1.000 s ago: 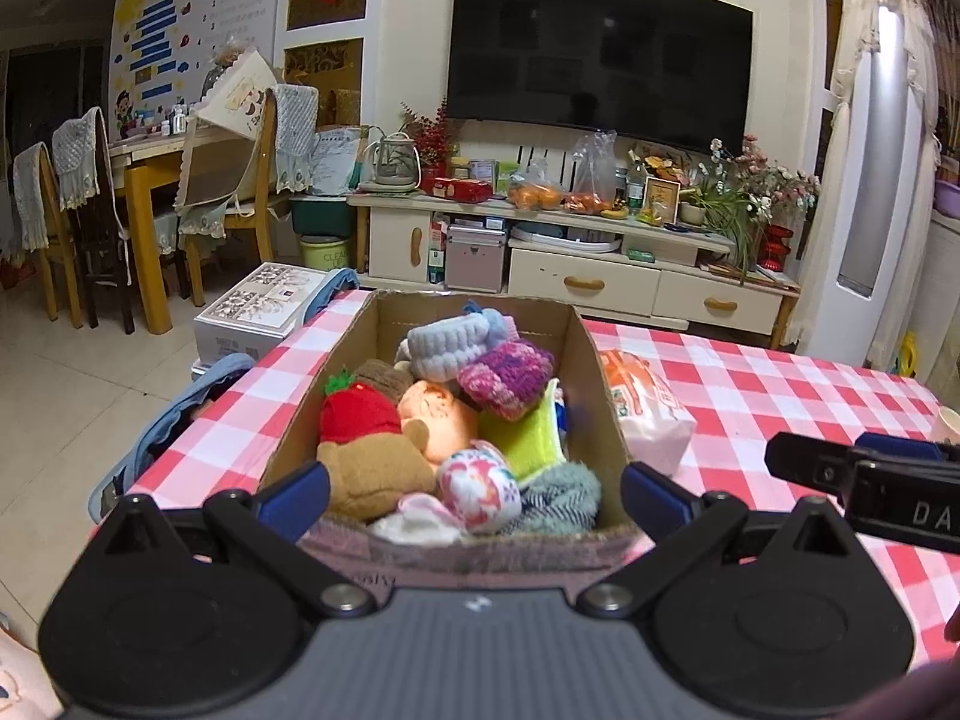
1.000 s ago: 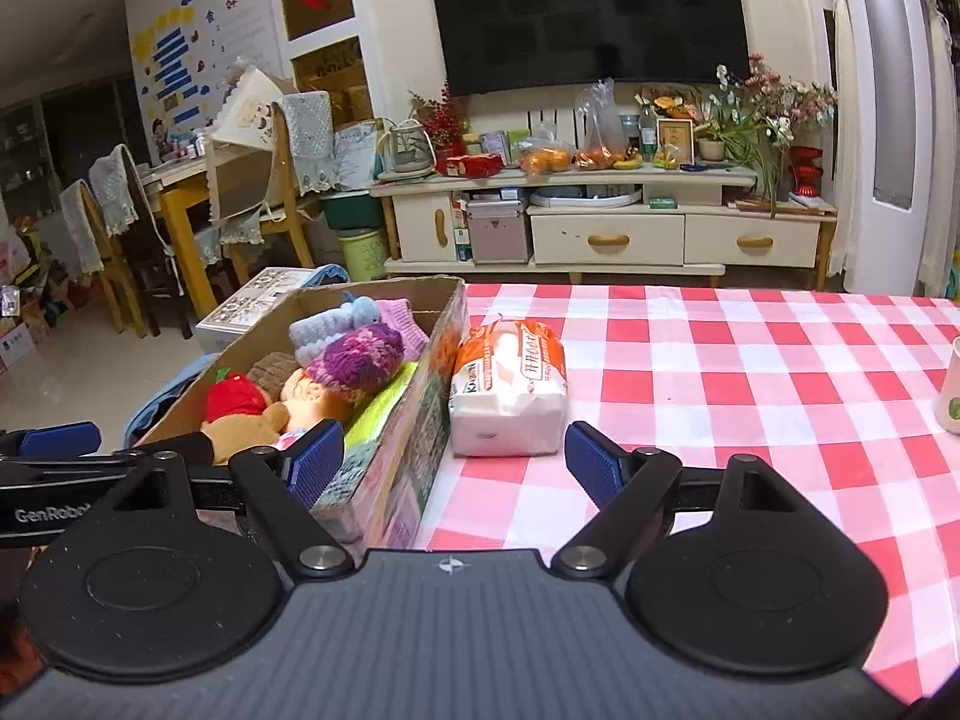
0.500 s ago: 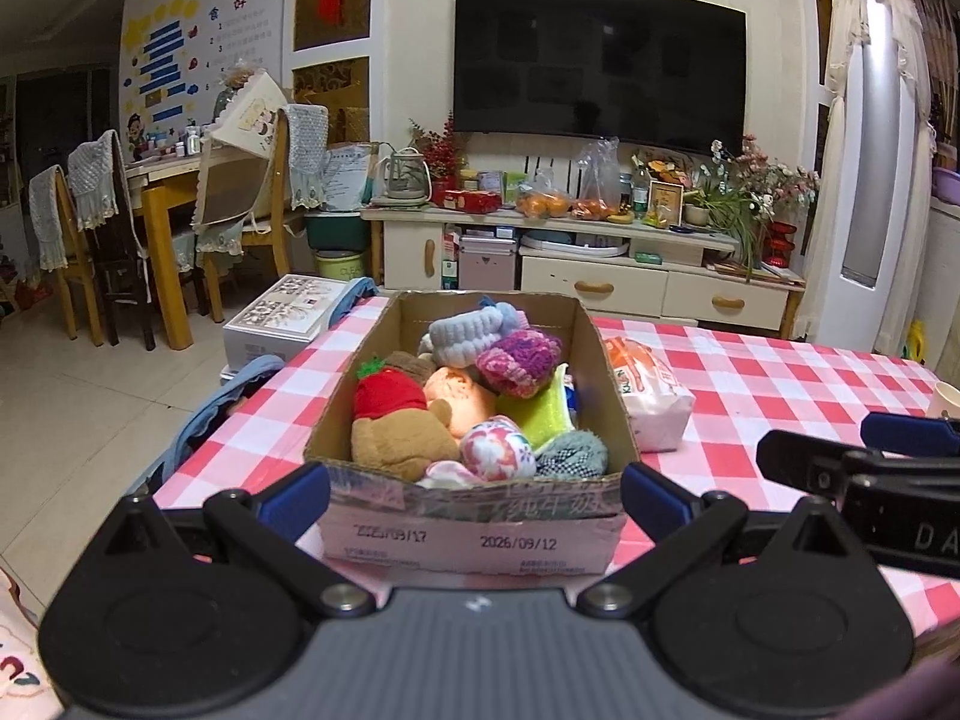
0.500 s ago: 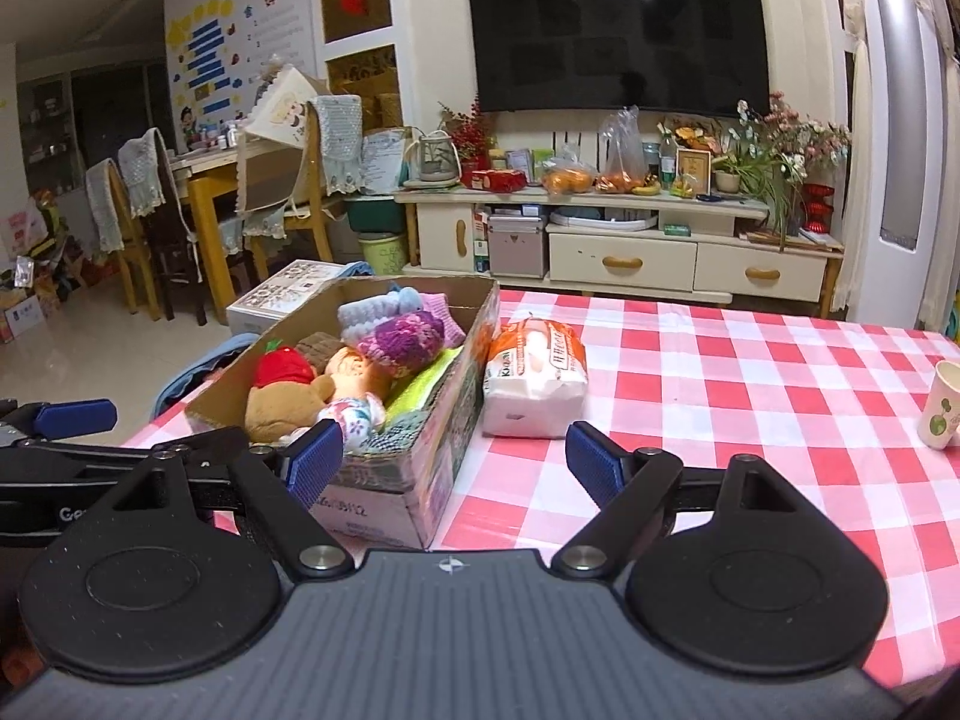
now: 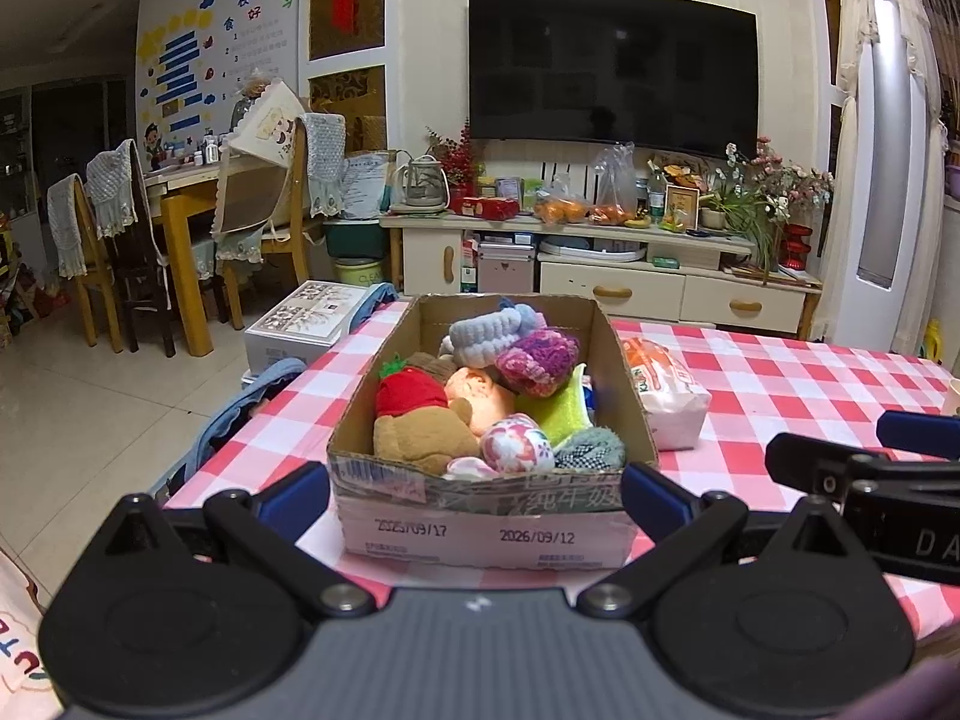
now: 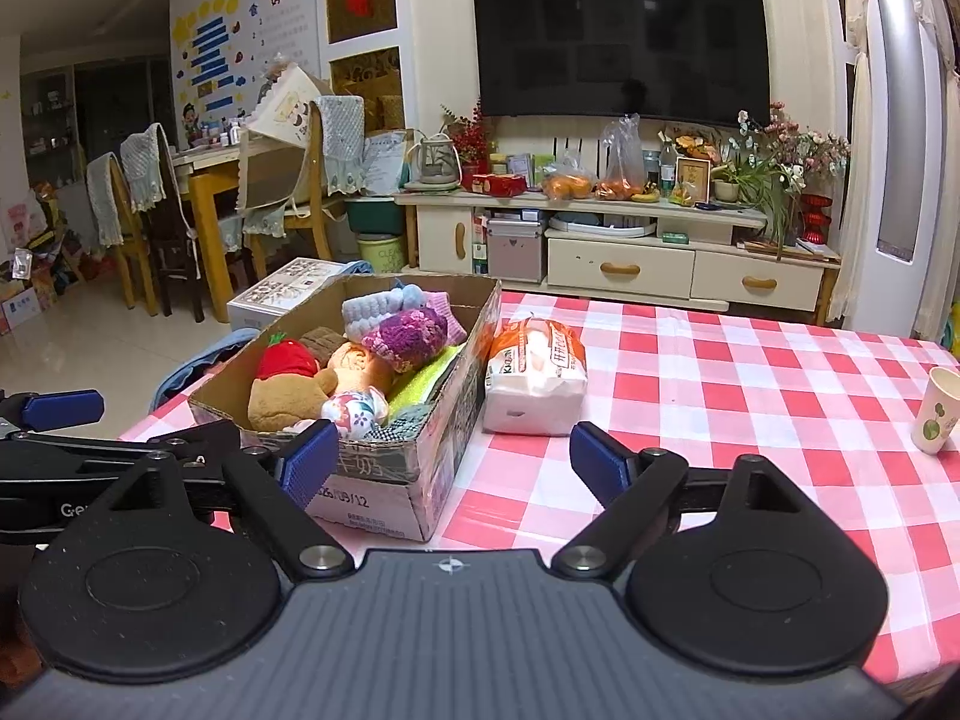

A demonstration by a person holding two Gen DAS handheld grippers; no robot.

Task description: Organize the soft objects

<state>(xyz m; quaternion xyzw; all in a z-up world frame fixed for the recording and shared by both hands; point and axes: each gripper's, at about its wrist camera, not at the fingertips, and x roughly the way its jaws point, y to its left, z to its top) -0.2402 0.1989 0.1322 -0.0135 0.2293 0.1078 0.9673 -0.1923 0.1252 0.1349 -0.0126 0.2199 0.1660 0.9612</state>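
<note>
The tissue pack (image 6: 536,376) lies on the counter (image 6: 750,372), touching the cardboard box (image 6: 420,480) of soft toys, dead ahead of the wide-open, empty right gripper (image 6: 454,467); the left gripper (image 5: 475,499), equally open and empty, faces the box.

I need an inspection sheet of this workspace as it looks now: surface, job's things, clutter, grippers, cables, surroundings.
Surface: table with red-and-white checked cloth.
Job's things: cardboard box filled with soft toys and knitted items.
Clutter: tissue pack beside the box on its right; paper cup near the right edge.
Grippers: left gripper open, holding nothing, in front of the box; right gripper open, holding nothing.
Cables: nothing seen.
Surroundings: television, cabinet, dining chairs.
</note>
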